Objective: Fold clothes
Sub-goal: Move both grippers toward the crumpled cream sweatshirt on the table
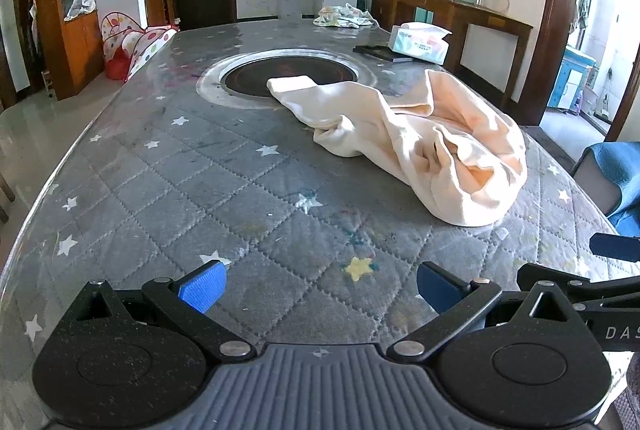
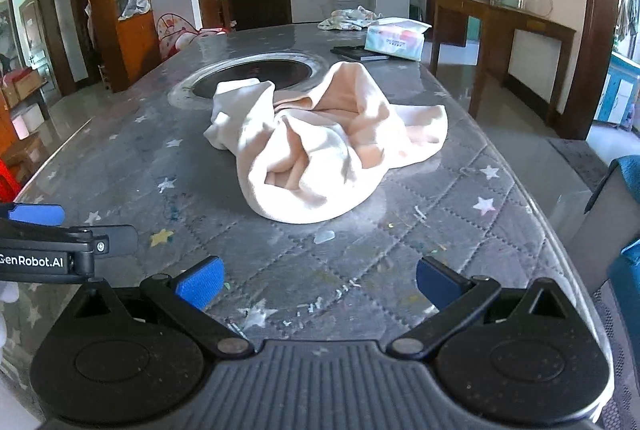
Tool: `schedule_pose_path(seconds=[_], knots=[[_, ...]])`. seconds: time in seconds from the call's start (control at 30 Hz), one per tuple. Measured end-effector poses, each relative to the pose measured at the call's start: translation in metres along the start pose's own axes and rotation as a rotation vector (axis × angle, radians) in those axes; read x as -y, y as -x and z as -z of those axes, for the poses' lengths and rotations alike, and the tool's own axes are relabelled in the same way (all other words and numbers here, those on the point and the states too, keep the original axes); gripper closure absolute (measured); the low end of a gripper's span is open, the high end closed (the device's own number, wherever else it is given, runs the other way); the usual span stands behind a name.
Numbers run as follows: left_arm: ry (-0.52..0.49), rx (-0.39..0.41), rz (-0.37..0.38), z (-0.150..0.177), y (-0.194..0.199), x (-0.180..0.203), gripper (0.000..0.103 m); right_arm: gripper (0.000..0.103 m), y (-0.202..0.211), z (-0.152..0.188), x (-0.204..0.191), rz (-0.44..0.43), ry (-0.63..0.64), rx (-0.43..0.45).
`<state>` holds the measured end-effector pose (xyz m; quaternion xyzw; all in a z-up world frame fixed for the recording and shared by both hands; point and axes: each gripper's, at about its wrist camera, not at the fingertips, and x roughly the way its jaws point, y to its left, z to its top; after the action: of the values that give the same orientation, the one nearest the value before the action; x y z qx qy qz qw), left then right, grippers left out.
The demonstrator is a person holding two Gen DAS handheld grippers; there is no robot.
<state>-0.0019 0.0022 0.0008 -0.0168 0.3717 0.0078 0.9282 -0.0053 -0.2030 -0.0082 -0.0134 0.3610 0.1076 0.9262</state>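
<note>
A crumpled cream-and-peach garment lies in a heap on the grey star-patterned table cover, one end over the round black hotplate. It also shows in the right wrist view. My left gripper is open and empty, low over the table's near edge, well short of the garment. My right gripper is open and empty too, near the front edge, with the garment straight ahead. The left gripper's side shows at the left of the right wrist view.
A tissue box and a flat black object sit at the far right of the table. Another patterned cloth lies at the far end. A blue chair stands off the right edge. A wooden sideboard stands beyond.
</note>
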Motion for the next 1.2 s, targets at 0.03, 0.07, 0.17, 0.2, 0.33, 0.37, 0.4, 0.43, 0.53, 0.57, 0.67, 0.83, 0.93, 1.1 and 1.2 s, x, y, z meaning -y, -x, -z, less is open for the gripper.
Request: schedule_pose_path(seconds=[0.03, 0.07, 0.17, 0.2, 0.33, 0.37, 0.4, 0.43, 0.53, 0.57, 0.67, 0.83, 0.93, 1.1, 1.2], knots=[[-0.002, -0.002, -0.001, 0.0, -0.001, 0.001, 0.0, 0.0, 0.0, 0.0, 0.0, 0.002, 0.0, 0.001], [-0.003, -0.004, -0.002, 0.0, -0.001, 0.001, 0.0, 0.0, 0.0, -0.001, 0.0, 0.005, 0.0, 0.003], [-0.006, -0.008, -0.002, -0.001, -0.003, 0.002, 0.0, 0.0, 0.0, -0.001, 0.001, 0.009, -0.002, 0.003], [-0.008, -0.009, -0.002, -0.001, -0.003, 0.003, 0.0, 0.0, -0.001, -0.001, 0.001, 0.011, -0.004, 0.003], [-0.017, -0.008, -0.003, -0.004, -0.005, 0.005, 0.0, 0.0, -0.002, -0.002, 0.003, 0.017, -0.008, 0.003], [-0.019, -0.008, -0.004, -0.005, -0.006, 0.005, 0.0, 0.0, -0.002, -0.003, 0.004, 0.018, -0.01, 0.004], [-0.021, -0.009, -0.003, -0.006, -0.007, 0.006, 0.0, 0.0, -0.002, -0.003, 0.004, 0.02, -0.011, 0.004], [-0.023, -0.009, -0.003, -0.007, -0.008, 0.006, 0.0, 0.0, -0.003, -0.003, 0.005, 0.021, -0.012, 0.004], [-0.028, -0.009, -0.001, -0.01, -0.01, 0.008, 0.0, 0.0, -0.004, -0.005, 0.006, 0.025, -0.01, 0.006], [-0.029, -0.01, -0.001, -0.011, -0.011, 0.009, 0.0, 0.0, -0.004, -0.005, 0.006, 0.028, -0.008, 0.007], [-0.034, -0.01, 0.001, -0.015, -0.013, 0.01, 0.0, 0.0, -0.006, -0.007, 0.008, 0.028, -0.015, 0.007], [-0.052, -0.006, 0.0, -0.024, -0.018, 0.014, 0.0, 0.0, -0.011, -0.01, 0.011, 0.032, -0.013, 0.008], [-0.062, 0.004, 0.007, -0.033, -0.022, 0.017, 0.0, 0.0, -0.013, -0.013, 0.015, 0.031, -0.016, 0.013], [-0.077, 0.031, 0.029, -0.052, -0.028, 0.023, 0.0, 0.0, -0.017, -0.027, 0.023, 0.035, -0.004, 0.039], [-0.085, 0.041, 0.05, -0.065, -0.035, 0.026, 0.001, 0.0, -0.022, -0.04, 0.03, 0.042, 0.006, 0.058]])
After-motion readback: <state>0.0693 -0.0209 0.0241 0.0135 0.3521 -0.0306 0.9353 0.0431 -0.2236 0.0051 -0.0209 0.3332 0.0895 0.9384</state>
